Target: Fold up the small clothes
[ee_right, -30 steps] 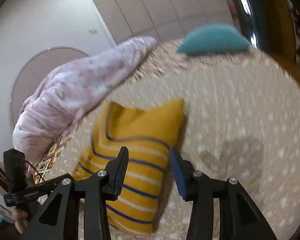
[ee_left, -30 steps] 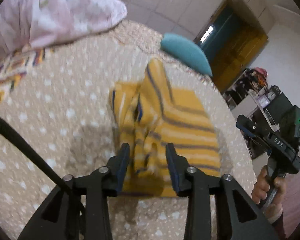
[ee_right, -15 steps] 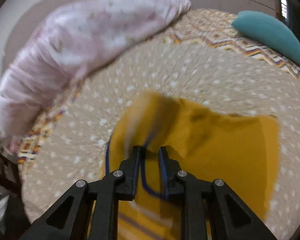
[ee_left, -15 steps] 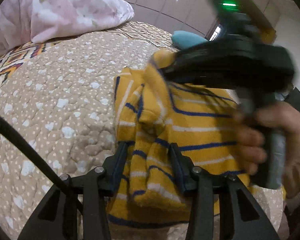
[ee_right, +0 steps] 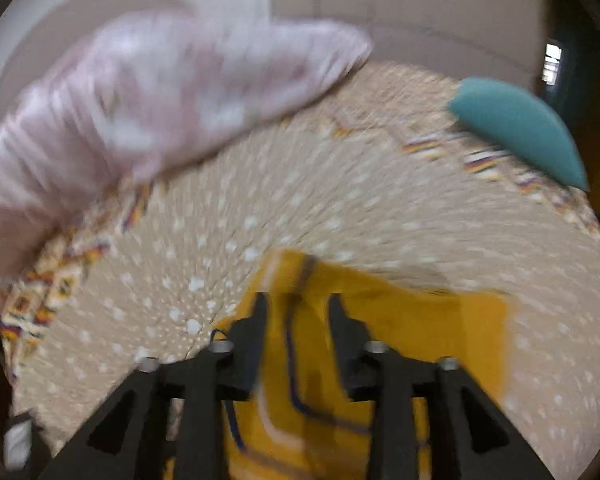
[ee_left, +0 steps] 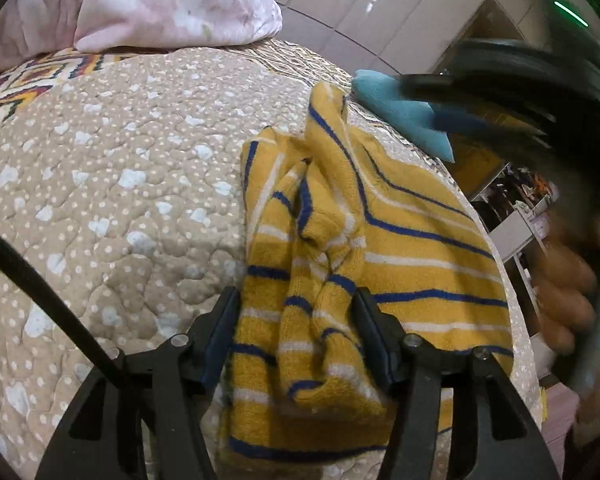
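Left wrist view shows your left claw [ee_left: 296, 320] low over the near end of the yellow striped sweater [ee_left: 400, 248], which lies on the quilted bed [ee_left: 120, 184] with its right half flat and a rumpled sleeve bunched down the left side. The jaws are opening, and the bunched knit sits between them with the pads apart from it on both sides, so nothing is gripped there. Your right claw [ee_right: 296, 312] is opening too; in the right wrist view, which is badly blurred, a fold of the sweater [ee_right: 420, 328] lies under and between its fingers, and I cannot see the pads pressing on it. The main risk, as I judge it, is that the lumpy sleeve stays as it is: if you fold over it, the bundle will come out thick and lopsided and may spring open. A second risk is snagging: the loose knit can catch on a pad as you pull a claw away, dragging the flat half out of line. The right claw and hand [ee_left: 568, 280] also sit very near the left one at the edge of the left wrist view, so a quick sweep could knock the two together or shove the sweater toward the teal cushion [ee_left: 404, 108]. Flatten the sleeve first, and lift clear before moving sideways.
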Demonstrator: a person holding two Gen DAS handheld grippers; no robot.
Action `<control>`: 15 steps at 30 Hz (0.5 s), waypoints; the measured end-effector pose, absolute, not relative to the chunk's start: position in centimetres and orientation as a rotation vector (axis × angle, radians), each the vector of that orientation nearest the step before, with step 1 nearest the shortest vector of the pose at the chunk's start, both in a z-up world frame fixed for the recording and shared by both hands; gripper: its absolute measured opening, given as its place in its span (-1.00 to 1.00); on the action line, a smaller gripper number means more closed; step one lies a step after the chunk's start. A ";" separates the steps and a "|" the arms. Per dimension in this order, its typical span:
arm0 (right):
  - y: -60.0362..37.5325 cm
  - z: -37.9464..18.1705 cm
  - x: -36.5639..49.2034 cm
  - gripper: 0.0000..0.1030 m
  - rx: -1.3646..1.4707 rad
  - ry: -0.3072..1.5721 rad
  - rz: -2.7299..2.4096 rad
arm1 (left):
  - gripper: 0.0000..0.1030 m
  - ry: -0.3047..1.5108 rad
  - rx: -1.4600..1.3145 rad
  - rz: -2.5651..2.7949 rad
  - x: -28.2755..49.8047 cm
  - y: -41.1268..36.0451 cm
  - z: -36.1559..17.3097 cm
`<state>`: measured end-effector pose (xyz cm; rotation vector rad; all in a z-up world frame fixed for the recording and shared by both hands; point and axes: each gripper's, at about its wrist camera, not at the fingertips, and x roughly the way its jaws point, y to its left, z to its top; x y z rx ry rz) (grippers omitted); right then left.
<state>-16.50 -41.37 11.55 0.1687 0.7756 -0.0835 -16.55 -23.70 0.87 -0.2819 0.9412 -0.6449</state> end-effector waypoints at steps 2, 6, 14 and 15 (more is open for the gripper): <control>-43.2 12.7 -21.7 0.15 0.218 0.728 -0.083 | 0.12 0.940 -0.283 -0.646 -16.5 -23.6 0.9; -46.0 12.3 -32.2 0.17 0.228 0.702 -0.183 | 0.16 0.938 -0.281 -0.650 -17.4 -24.1 1.1; -50.7 9.8 -47.9 0.23 0.400 0.674 -0.396 | 0.20 0.859 -0.037 -0.522 -23.2 -25.2 5.2; -50.9 9.6 -49.5 0.27 0.415 0.661 -0.413 | 0.22 0.801 0.001 -0.512 -25.0 -25.1 6.7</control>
